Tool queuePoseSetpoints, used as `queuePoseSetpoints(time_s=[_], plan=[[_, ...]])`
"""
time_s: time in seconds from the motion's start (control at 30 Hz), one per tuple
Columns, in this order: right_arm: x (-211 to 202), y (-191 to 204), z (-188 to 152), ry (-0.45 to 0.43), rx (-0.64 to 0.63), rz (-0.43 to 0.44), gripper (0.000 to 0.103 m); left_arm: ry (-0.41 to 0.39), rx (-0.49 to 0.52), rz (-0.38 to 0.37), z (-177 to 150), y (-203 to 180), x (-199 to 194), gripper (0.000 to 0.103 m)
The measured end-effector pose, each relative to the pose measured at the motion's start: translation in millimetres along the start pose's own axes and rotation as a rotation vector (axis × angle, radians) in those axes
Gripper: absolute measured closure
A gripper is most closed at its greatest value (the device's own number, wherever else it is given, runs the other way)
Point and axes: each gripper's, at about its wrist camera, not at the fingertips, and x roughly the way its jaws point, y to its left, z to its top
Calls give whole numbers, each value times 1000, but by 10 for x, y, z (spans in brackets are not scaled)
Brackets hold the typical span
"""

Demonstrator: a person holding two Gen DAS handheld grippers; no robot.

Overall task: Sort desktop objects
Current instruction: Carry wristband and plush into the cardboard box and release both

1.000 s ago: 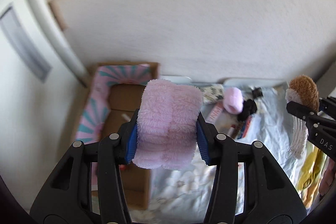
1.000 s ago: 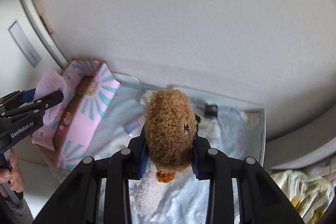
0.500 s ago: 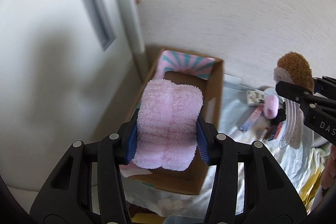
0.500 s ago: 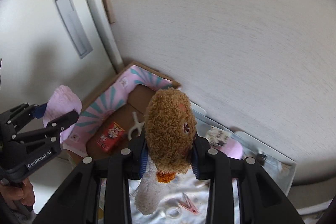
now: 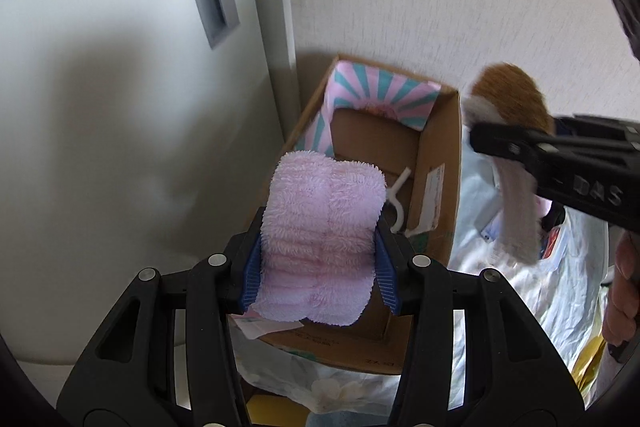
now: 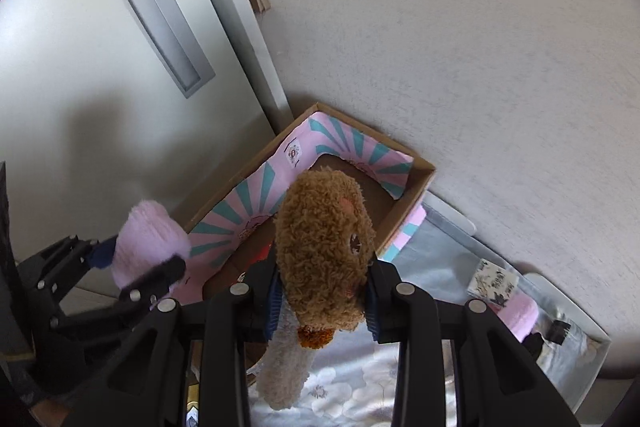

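My left gripper (image 5: 318, 259) is shut on a fluffy pink plush piece (image 5: 320, 239) and holds it above the near end of an open cardboard box (image 5: 436, 187) lined in pink and teal. My right gripper (image 6: 322, 301) is shut on a brown curly plush toy (image 6: 324, 247) with a pale fuzzy body hanging below, held over the box's (image 6: 412, 195) near right side. In the left wrist view the brown toy (image 5: 508, 95) hangs at the box's right wall. In the right wrist view the pink plush (image 6: 148, 243) is at the box's left.
The box holds a white plastic hook (image 5: 394, 203) and a red packet (image 6: 264, 253). It stands in a corner against a textured wall and a grey door (image 6: 100, 87). A floral cloth (image 6: 360, 387) covers the surface to the right, with a small printed box (image 6: 494, 283) and a pink item (image 6: 520, 315).
Both grippers have swung left toward the cardboard box with their plush pieces still held. The box now sits closer and more central in both views.
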Motion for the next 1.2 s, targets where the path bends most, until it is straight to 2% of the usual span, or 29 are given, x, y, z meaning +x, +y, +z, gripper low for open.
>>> queuePoseSetpoints(time_s=[0.13, 0.3, 0.6, 0.67, 0.7, 0.73, 0.77, 0.8, 0.9, 1.2], plan=[[316, 52, 18, 51, -11, 14, 72, 50, 3, -21, -96, -16, 259, 59], [573, 161, 14, 73, -52, -15, 72, 89, 12, -26, -165, -52, 449, 59], [597, 80, 71, 71, -40, -27, 72, 96, 16, -28, -161, -59, 477, 58], [595, 49, 77, 70, -29, -32, 67, 93, 19, -36, -146, -62, 470, 53], [602, 36, 84, 70, -21, -36, 59, 91, 19, -40, -131, -68, 481, 39], [603, 18, 94, 70, -10, -43, 51, 85, 18, -39, -116, -76, 486, 15], [595, 2, 103, 68, -1, -49, 48, 74, 18, -38, -110, -83, 468, 5], [568, -17, 111, 57, 8, -50, 44, 62, 20, -42, -102, -92, 450, 0], [474, -53, 124, 27, 26, -50, 36, 54, 31, -53, -74, -121, 421, 0], [289, -93, 41, 3, 39, -68, 35, 48, 38, -54, -67, -161, 338, 0]])
